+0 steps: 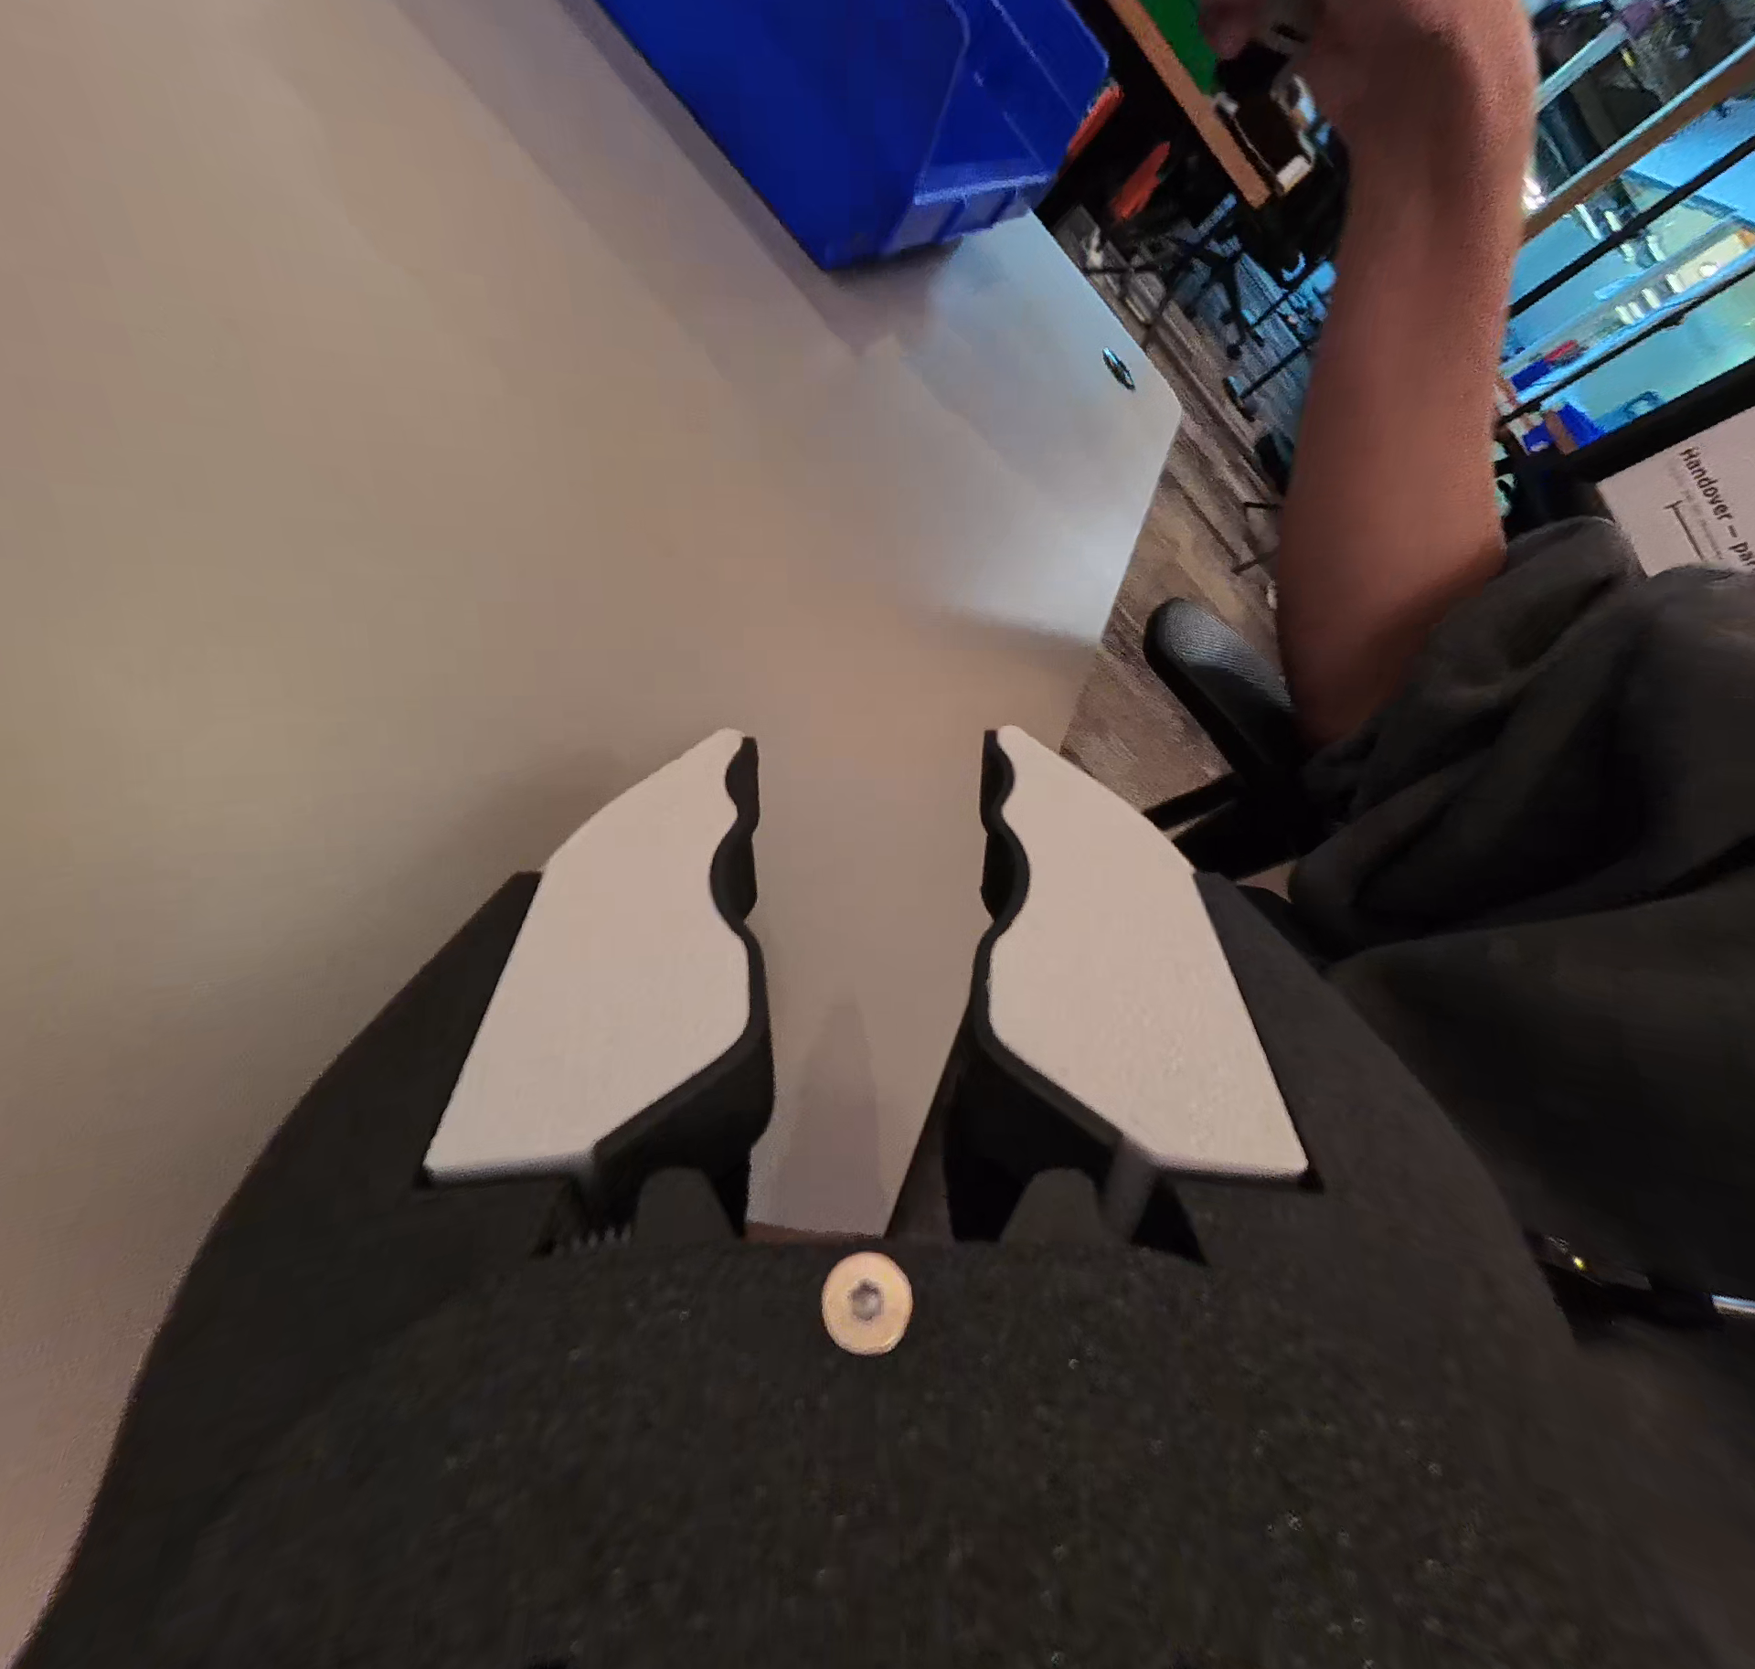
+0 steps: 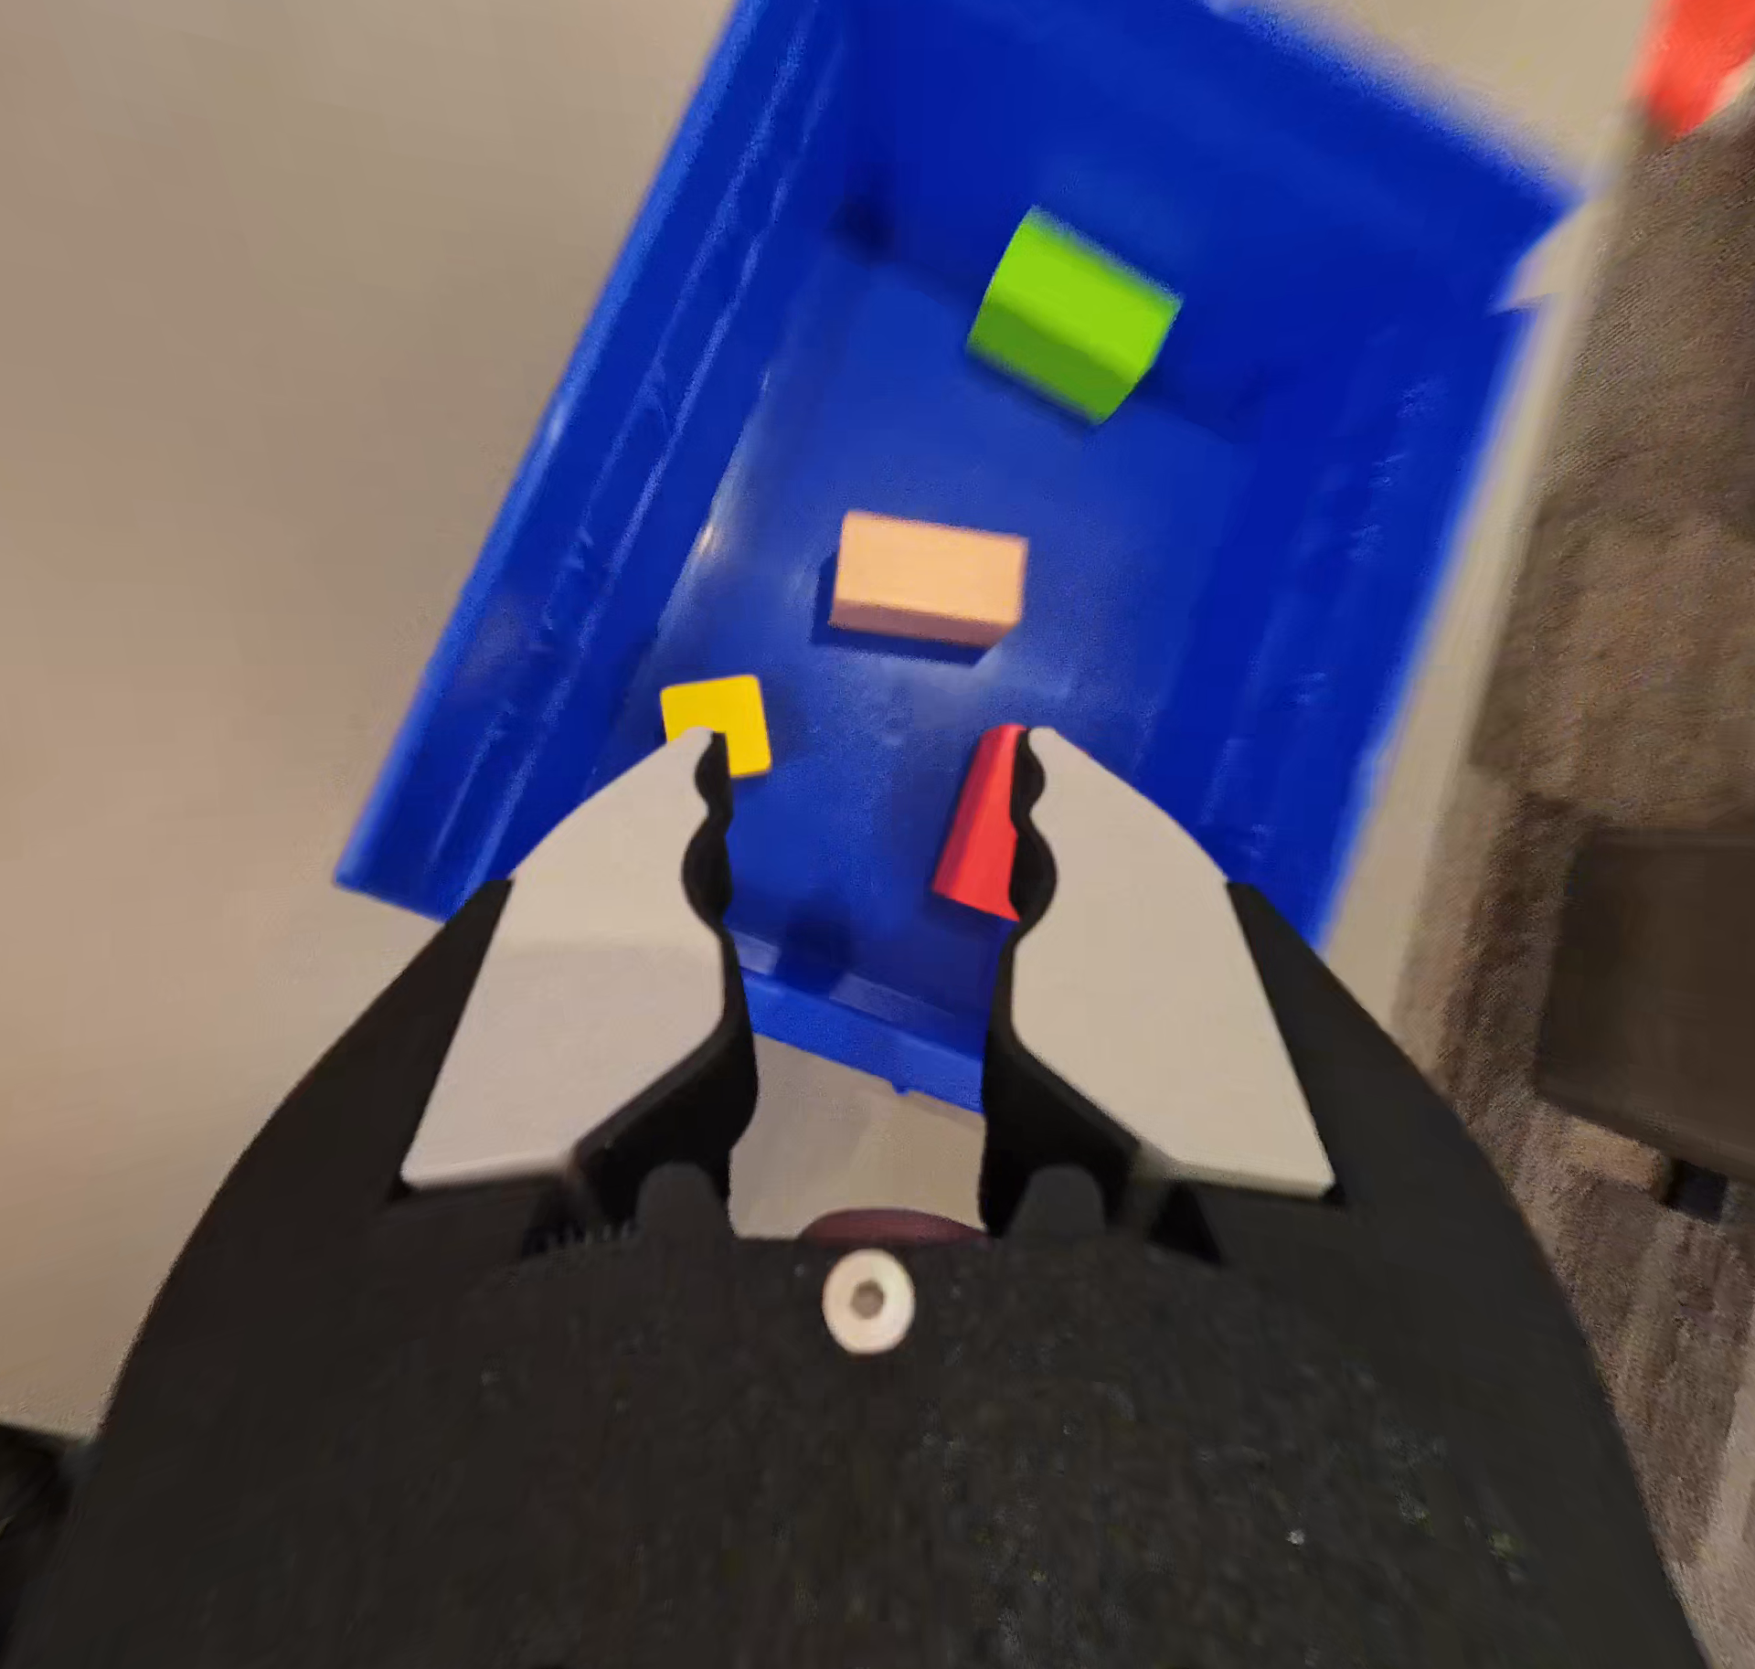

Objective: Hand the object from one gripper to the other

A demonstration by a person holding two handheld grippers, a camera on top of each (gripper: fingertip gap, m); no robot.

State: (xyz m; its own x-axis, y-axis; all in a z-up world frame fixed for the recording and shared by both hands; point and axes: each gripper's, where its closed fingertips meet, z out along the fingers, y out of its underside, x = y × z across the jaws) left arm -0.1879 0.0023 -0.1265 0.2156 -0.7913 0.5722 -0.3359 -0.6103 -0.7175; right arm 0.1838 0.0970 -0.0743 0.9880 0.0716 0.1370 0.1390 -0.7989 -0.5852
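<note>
We're looking down the right hand-held gripper (image 2: 869, 740), jaws apart and empty, poised over the blue bin (image 2: 589, 522) that fills the centre of the right wrist view. Four blocks lie on the bin floor, well apart from one another: a green block (image 2: 1073, 313) in the upper part, a tan block (image 2: 931, 579) at centre, a yellow block (image 2: 726, 716) peeking out beside our left fingertip, and a red wedge (image 2: 983, 826) partly hidden behind the right finger. Which one is the object we can't tell yet; nothing is held. They look like small painted wooden pieces, so we'd judge them light, rigid and not fragile, with smooth faces that could slip if pinched on a slope. The tan block offers two flat parallel sides, the easiest grip; the wedge's slanted faces look the trickiest. Leave part of the block sticking out for the other side to take. Over in the left wrist view, the left hand-held gripper (image 1: 869, 750) also stands apart and empty above the pale tabletop (image 1: 332, 389), the bin at upper centre of frame.
</note>
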